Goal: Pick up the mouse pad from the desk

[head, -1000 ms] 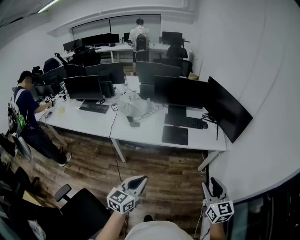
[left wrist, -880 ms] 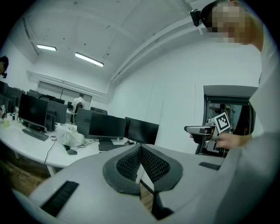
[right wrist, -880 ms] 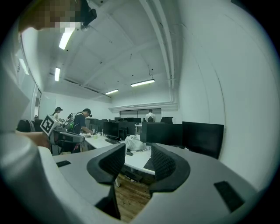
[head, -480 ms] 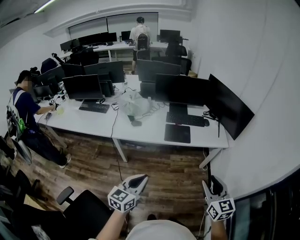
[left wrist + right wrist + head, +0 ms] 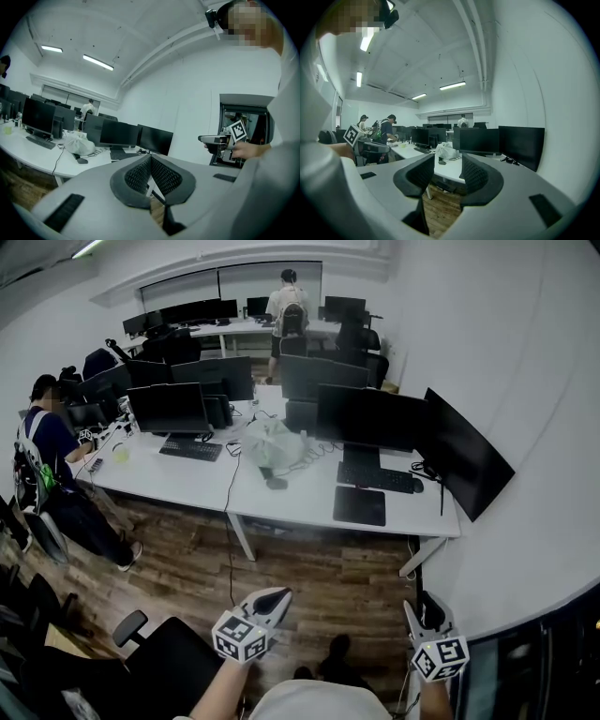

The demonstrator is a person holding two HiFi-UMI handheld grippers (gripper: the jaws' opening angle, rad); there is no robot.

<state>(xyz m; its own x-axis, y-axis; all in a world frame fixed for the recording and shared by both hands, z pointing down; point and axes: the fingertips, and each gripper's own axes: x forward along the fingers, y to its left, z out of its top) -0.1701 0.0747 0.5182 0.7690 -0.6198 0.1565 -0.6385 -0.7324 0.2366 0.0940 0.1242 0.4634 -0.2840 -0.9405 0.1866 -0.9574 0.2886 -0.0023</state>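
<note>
The step in hand looks like the approach. The long white table (image 5: 192, 482) stands well across the wooden floor (image 5: 309, 577) from the person holding the tools, and nothing on it is touched. A row of dark monitors (image 5: 366, 418) lines its far side. In front of the right-hand ones lies a keyboard (image 5: 375, 479), and just nearer than that, by the table's front edge, the mouse pad (image 5: 359, 505) lies flat, black and rectangular.

The left claw (image 5: 277, 596) and the right claw (image 5: 419, 610) both hang low, near the body and well apart from the pad. The next move calls for closing that gap and bringing a claw in low at the pad's front edge, since so thin a sheet offers only its rim to pinch.

The head view alone shows the pad's place. The left gripper view shows that claw's pads pressed together with nothing between them, so it must widen before any grip. The right gripper view shows its pads moderately apart and empty, with the table edge beyond the gap.
</note>
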